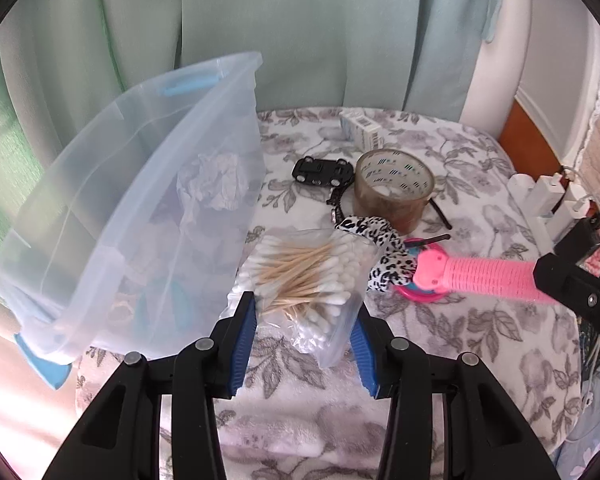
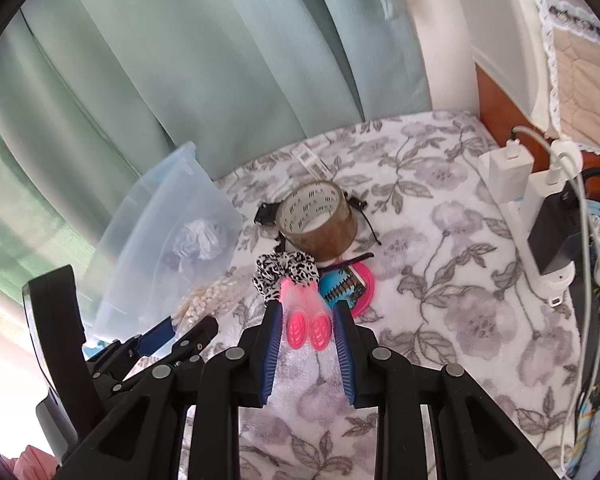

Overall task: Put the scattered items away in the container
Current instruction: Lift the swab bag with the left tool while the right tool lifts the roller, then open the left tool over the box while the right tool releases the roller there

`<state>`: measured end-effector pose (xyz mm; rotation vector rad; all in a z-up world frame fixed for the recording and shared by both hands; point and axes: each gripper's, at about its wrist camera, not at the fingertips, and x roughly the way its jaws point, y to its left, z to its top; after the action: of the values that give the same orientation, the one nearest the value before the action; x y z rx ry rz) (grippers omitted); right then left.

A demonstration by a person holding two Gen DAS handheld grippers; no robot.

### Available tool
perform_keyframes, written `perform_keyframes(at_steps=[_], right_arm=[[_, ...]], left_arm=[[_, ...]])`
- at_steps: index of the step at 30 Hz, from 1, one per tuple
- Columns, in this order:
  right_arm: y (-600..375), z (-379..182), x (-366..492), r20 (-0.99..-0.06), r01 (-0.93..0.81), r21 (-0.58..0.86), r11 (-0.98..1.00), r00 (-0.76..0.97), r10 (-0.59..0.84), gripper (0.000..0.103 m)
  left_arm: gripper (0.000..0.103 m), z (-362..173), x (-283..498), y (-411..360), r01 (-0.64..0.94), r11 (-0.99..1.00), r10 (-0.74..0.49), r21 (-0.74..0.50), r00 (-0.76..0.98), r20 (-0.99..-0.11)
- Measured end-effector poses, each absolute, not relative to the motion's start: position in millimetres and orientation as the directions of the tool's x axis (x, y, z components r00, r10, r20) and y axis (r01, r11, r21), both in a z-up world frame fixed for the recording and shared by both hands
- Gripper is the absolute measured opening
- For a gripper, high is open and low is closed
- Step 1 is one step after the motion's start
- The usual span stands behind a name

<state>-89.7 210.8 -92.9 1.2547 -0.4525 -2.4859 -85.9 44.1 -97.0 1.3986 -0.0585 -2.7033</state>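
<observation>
Pink rollers (image 2: 306, 320) sit pinched in the right hand-held gripper (image 2: 306, 316), mid-bed. Left hand-held gripper (image 1: 304, 312) gapes around the swab bag (image 1: 300, 280) beside the bin (image 1: 112, 216) at the bed's left edge. Best close on the bag, not loose film, then lift over the rim.

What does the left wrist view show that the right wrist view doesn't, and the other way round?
Left wrist only: the whole black toy car and the bag of cotton swabs between the open left gripper.
Right wrist only: the blue comb on a pink disc, and the chargers.
Both: the clear bin, the tape roll, and the pink rollers in the right gripper.
</observation>
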Motion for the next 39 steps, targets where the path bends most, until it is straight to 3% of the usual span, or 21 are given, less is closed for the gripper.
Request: perform_keyframes(at_steps=[22, 39], right_arm=[[192, 0, -51, -0.597, 0.251, 0.35, -0.902, -0.683, -0.422, 0.028], [97, 66, -48, -0.519, 0.414, 0.254, -0.874, -0.705, -0.484, 0.028]], left_arm=[[0.046, -24, -53, 19, 0.043, -0.997, 0.016, -0.063, -0.694, -0.72], [0.046, 27, -34, -84, 0.194, -0.961, -0.037, -0.199, -0.798, -0.602]])
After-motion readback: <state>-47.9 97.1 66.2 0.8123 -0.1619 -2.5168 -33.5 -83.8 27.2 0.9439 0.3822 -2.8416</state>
